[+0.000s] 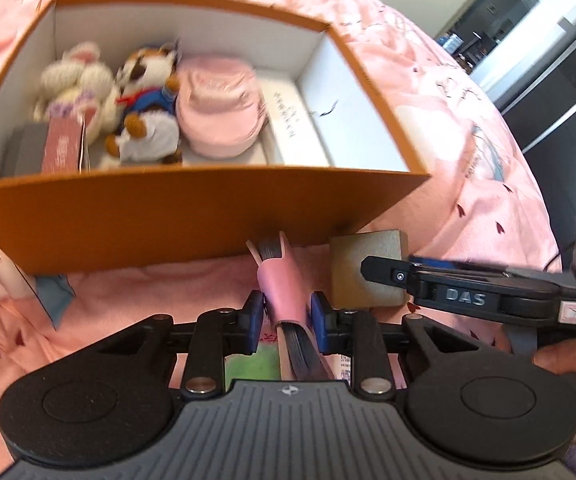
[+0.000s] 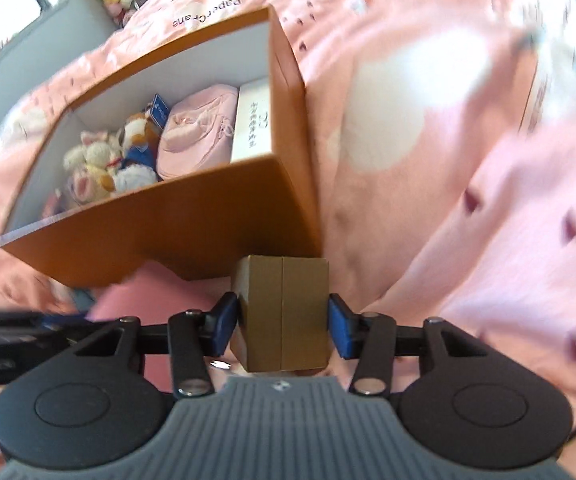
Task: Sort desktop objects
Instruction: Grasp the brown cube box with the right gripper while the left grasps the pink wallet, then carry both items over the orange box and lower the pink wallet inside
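An orange box [image 1: 192,216] with white inner walls stands on the pink cloth; it also shows in the right wrist view [image 2: 160,232]. Inside lie a white plush rabbit [image 1: 76,80], a brown and white plush cat [image 1: 144,108], a pink pouch [image 1: 220,108] and a white flat box [image 1: 291,120]. My left gripper [image 1: 286,314] is shut on a pink booklet [image 1: 284,280] just before the box's near wall. My right gripper [image 2: 282,322] is shut on a small gold box [image 2: 284,312], also seen in the left wrist view [image 1: 367,268], beside the orange box's near corner.
A pink printed cloth [image 2: 467,160] covers the whole surface. A grey case and a pink card [image 1: 62,148] sit in the orange box's left end. The right gripper's black body [image 1: 487,296] reaches in from the right. Dark furniture stands at far right [image 1: 567,80].
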Tool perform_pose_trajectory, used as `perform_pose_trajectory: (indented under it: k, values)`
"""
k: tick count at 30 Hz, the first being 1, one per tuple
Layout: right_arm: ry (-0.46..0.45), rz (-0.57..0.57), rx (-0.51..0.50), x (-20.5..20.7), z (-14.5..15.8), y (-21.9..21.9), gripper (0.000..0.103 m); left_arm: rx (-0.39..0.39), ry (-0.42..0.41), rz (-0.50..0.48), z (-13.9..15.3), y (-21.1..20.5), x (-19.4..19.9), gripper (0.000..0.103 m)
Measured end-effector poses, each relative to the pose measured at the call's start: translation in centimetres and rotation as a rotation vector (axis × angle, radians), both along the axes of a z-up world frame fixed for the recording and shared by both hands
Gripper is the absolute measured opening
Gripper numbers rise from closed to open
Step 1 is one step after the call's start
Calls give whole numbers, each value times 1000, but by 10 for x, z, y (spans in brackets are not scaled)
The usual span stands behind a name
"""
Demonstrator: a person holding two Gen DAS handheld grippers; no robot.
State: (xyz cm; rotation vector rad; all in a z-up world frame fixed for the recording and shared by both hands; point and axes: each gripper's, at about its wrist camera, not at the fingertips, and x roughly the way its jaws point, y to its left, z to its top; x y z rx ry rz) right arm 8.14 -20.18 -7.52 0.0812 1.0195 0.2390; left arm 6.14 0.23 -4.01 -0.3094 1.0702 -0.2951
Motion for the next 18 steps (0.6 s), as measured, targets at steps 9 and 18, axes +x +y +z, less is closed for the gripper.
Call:
perform_pose_trajectory:
  k: [9,18]
  values:
    - [38,1,-38,16,-13,-17,50,4,-91,-32,41,1,-9,24]
    - [22,12,11,6,4,-25,50,-19,-146,-34,81,13,-10,24]
